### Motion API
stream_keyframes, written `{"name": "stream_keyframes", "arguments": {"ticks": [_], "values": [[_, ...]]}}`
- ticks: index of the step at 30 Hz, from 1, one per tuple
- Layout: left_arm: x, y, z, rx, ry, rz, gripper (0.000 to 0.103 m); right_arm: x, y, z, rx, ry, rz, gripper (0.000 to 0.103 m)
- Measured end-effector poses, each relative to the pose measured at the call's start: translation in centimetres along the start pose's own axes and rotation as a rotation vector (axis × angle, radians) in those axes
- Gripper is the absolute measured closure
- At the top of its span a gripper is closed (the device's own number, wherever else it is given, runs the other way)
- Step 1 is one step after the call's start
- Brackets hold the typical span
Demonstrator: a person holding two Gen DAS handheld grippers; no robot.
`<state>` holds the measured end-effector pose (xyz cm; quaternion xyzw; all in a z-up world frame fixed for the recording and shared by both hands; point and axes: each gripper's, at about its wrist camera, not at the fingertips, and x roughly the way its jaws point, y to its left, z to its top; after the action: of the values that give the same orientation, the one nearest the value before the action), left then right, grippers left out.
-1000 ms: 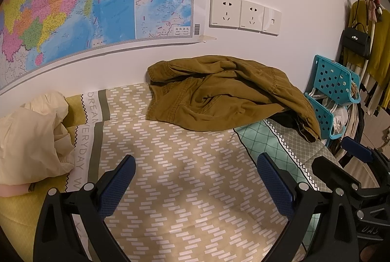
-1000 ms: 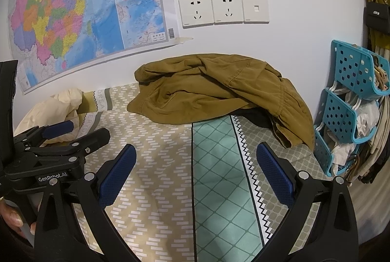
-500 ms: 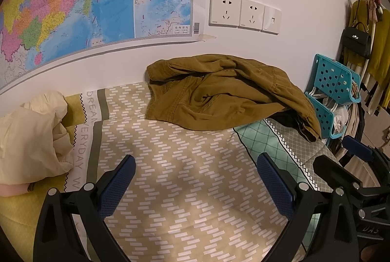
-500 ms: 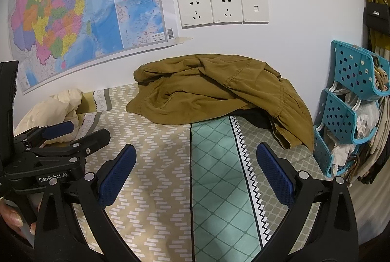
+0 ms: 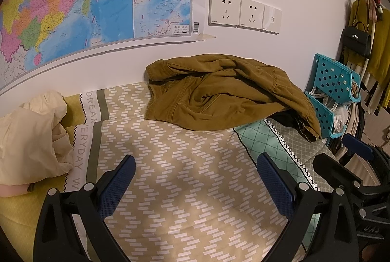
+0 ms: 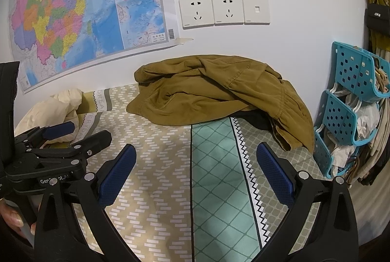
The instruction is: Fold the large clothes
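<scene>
Lying mid-frame on sheet (image 5: 185,179) printed "DREAM EVERYDAY": brown jacket (image 5: 224,96). Left gripper (image 5: 195,186), marked "GenRobot.AI", and right gripper (image 6: 195,176): both spread, empty.

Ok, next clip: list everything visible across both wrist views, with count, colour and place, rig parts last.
jacket: one, olive-brown, crumpled on the bed against the wall
dark garment: one, black, partly under the jacket's right side
cream cloth: one, pale cream, bunched at the bed's left end
bedsheet: one, tan, mint and yellow patterned panels, under everything
map: one, multicoloured, taped to the wall
wall plates: three, white, right of the map
storage rack: one, teal, right of the bed
handbag: one, black, hanging far right
left gripper: one, black, blue fingers, open over the sheet
right gripper: one, same colours, open, empty
</scene>
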<state>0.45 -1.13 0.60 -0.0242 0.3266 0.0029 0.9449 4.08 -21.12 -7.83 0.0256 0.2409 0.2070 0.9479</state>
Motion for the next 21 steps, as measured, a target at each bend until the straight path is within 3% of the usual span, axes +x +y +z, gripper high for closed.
{"name": "stream_keyframes", "arguments": {"ticks": [12,21], "values": [[1.0,0.2,0.1,-0.005,0.018,0.001,0.007,0.7,-0.1,1.0,-0.039,-0.004,0.014,0.006],[4.5,2.3,1.3,-0.045,0.053,0.048,0.007,5.8,0.6,6.1,-0.211,-0.009,0.008,0.006]]}}
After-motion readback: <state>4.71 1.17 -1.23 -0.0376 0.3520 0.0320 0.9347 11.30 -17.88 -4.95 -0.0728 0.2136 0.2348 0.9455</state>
